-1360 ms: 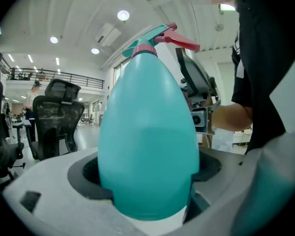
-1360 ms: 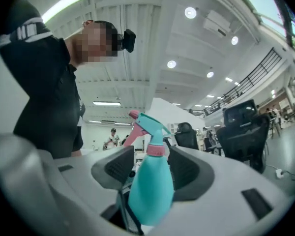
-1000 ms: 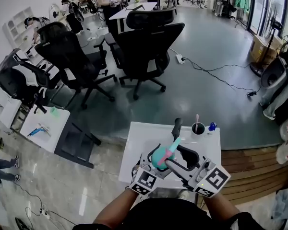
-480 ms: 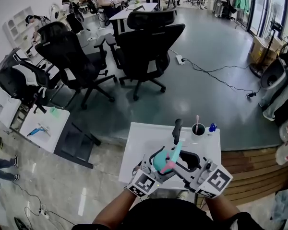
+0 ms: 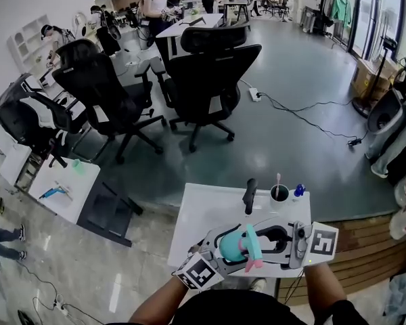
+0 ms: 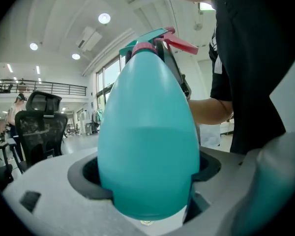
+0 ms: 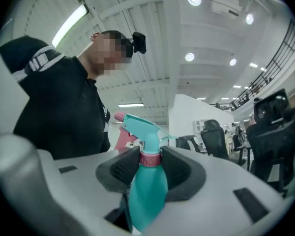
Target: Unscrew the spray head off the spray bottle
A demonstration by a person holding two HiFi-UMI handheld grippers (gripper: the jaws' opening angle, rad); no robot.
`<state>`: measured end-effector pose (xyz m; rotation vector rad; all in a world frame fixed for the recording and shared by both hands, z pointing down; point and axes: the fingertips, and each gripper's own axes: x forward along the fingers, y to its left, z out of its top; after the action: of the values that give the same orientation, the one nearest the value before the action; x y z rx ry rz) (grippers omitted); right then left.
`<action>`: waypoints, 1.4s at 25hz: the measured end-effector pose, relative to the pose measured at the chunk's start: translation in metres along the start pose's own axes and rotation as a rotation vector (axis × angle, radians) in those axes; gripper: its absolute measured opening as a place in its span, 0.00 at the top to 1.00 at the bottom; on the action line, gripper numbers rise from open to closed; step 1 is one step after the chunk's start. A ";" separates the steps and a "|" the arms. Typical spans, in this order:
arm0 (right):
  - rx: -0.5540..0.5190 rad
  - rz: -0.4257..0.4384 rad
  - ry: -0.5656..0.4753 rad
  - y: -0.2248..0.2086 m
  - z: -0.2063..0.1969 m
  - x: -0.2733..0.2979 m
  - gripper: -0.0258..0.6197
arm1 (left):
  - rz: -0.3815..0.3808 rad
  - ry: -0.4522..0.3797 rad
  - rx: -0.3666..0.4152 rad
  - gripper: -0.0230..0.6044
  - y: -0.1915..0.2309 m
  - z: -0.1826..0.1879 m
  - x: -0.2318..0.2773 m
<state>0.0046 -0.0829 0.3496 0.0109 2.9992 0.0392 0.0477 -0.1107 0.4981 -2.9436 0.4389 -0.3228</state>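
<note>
Open office, grey floor, black office chairs (image 5: 203, 66) behind; a white table (image 5: 203, 205) in front of the person. The spray bottle (image 5: 231, 244) is off the table, held over its near edge between both grippers. As far as the head view tells, its long axis lies about level and along that near edge. The teal body is to the left, the spray head (image 5: 253, 237) to the right, and the pink trigger (image 5: 251, 265) hangs back toward the person. Left gripper (image 5: 224, 241) reaches in from the near-left and is clamped on the fat lower body. Right gripper (image 5: 258, 238) reaches in from the right, so it's the one nearer the head. Its jaws have just been closing and now pinch the pink collar (image 7: 150, 158) at the neck, both pads touching it. We judge the coming move to be a twist about that long axis: right turns the collar, left only holds the body against it. Right gripper view alone shows the pads seated on the collar, below the nozzle; head view hides that. Left gripper view shows the pads low on the body, well clear of the collar. Only the head view shows the table, with a cup (image 5: 279, 198), a black handle (image 5: 249, 193) and a small blue thing (image 5: 298, 179) toward its far edge, well apart from the bottle.
</note>
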 end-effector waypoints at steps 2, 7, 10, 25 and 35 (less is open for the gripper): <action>-0.015 -0.086 0.012 -0.008 -0.006 0.001 0.69 | 0.039 -0.002 -0.020 0.23 0.011 0.002 -0.002; 0.006 -0.365 -0.066 -0.037 -0.011 0.000 0.63 | 0.269 0.077 -0.124 0.23 0.058 -0.023 -0.013; -0.015 -0.522 -0.053 -0.050 -0.023 -0.002 0.63 | 0.360 0.127 -0.139 0.23 0.073 -0.037 -0.019; -0.005 -0.704 -0.005 -0.065 -0.029 0.004 0.64 | 0.427 0.216 -0.061 0.23 0.071 -0.050 -0.011; -0.039 -0.650 -0.005 -0.062 -0.022 -0.001 0.74 | 0.333 0.158 -0.065 0.23 0.058 -0.042 -0.007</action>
<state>0.0025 -0.1451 0.3700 -0.9495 2.8388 0.0266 0.0154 -0.1685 0.5274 -2.8470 0.9623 -0.5047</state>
